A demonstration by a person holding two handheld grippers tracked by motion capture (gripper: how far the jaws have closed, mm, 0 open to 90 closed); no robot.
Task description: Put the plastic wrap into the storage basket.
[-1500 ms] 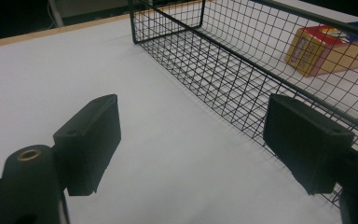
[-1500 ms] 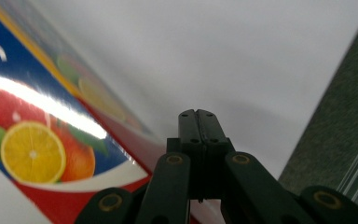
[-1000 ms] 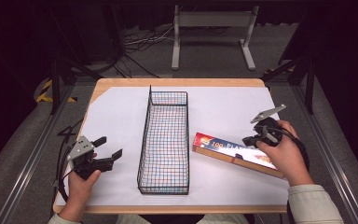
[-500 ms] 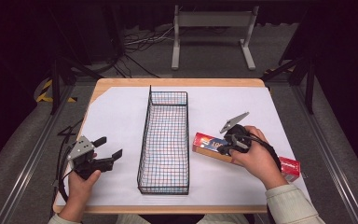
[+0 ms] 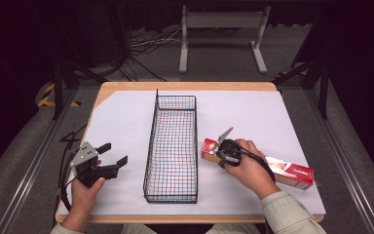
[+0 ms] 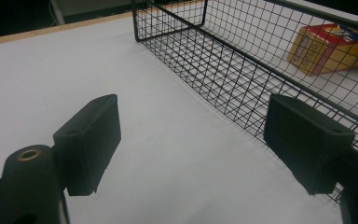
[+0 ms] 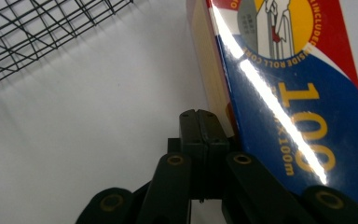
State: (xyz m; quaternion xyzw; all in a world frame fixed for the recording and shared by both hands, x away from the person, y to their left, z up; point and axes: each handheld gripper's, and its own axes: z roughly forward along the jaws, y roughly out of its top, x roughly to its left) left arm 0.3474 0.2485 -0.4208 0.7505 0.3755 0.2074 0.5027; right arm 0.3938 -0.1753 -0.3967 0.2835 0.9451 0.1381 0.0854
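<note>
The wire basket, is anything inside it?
Empty. Through the wire basket mesh the high view shows just white table cover; the long box lies outside, beside it.

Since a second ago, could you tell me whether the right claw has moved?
Yes. In the high view the right claw has moved left along the long box, toward the wire basket, and now sits shut at the box's near-basket end.

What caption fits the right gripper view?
Shut right gripper beside the long box, wire basket at upper left.

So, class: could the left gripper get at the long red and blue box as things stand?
Probably not directly: the wire basket stands between the left gripper and the box, and the right gripper is already at it.
</note>
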